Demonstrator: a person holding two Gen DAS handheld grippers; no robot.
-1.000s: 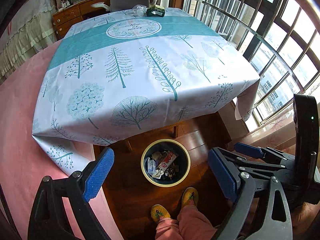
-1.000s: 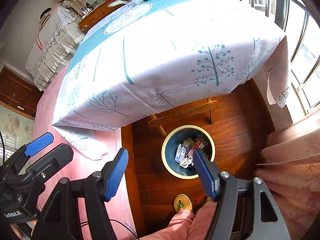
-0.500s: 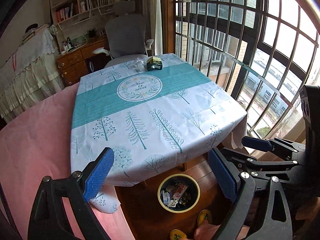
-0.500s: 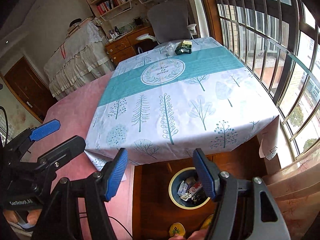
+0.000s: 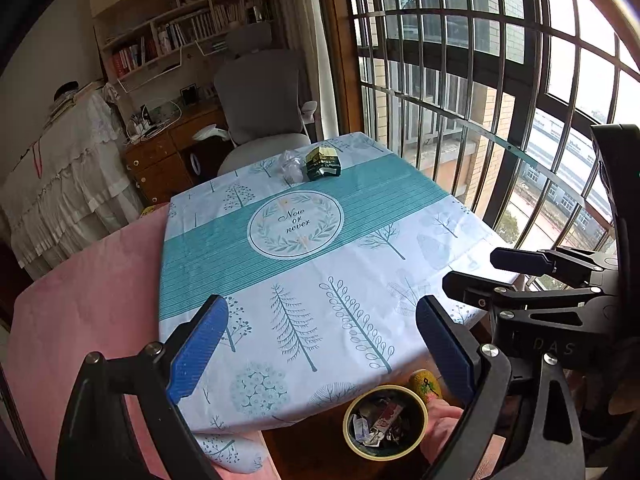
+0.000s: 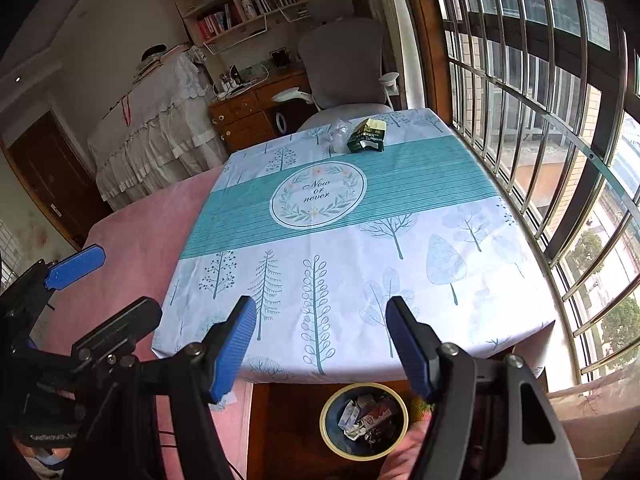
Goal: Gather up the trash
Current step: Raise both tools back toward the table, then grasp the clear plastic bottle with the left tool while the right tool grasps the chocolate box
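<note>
Where tablecloth ends, crumpled green carton [image 5: 322, 162] lies beside clear wrapper [image 5: 291, 165].

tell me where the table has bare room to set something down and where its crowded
Nearly the whole tablecloth is bare: the near tree-printed half up to the front edge, and the teal band around the "Now or never" emblem. The only clutter sits at the far edge by the office chair: a green carton beside crumpled clear plastic.
</note>
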